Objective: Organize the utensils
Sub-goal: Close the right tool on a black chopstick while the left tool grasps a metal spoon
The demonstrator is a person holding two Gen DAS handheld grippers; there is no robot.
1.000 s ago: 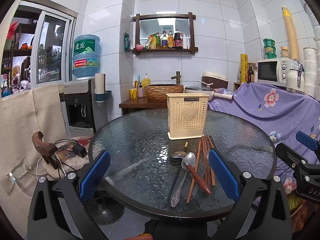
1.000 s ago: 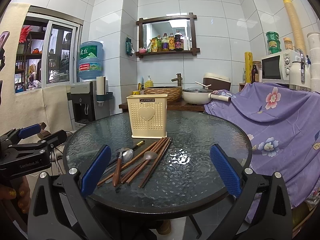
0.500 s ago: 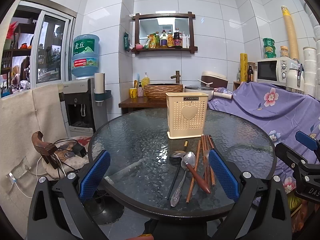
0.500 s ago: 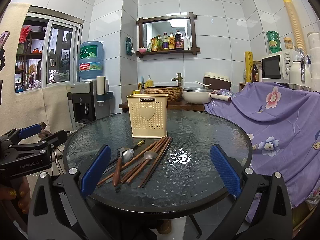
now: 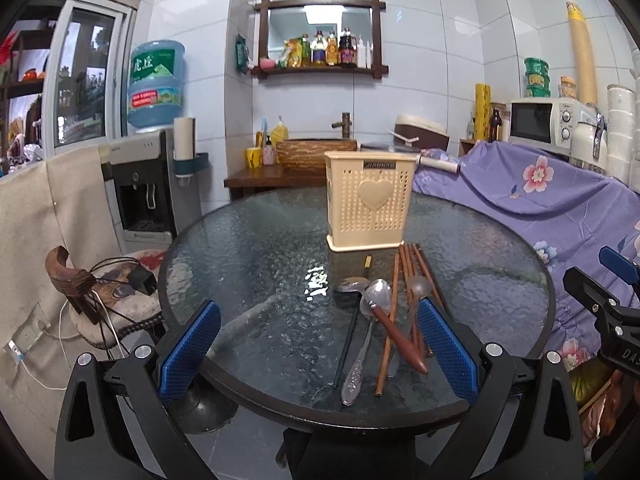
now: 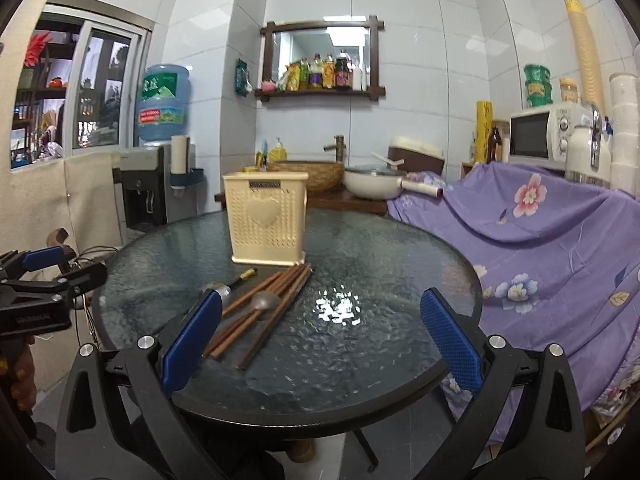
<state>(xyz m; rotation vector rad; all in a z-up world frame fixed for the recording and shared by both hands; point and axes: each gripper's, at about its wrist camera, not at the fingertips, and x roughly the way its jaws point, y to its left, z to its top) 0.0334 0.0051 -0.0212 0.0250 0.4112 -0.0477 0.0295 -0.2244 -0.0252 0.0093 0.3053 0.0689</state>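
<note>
Both tongs are spread wide and hold nothing. The utensils (image 5: 384,312) lie on the glass table (image 5: 248,264), just ahead of the left tongs (image 5: 318,354), handles toward them. The right tongs (image 6: 320,340) hover nearer, right of the pile. The holder (image 5: 370,200) stands beyond, unfilled.

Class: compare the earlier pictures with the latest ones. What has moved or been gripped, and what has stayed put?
The right gripper has moved forward and lower toward the chopsticks, jaws open. Nothing was gripped. The left gripper stayed open and still; the utensil holder and spoons have not moved on the glass table.
</note>
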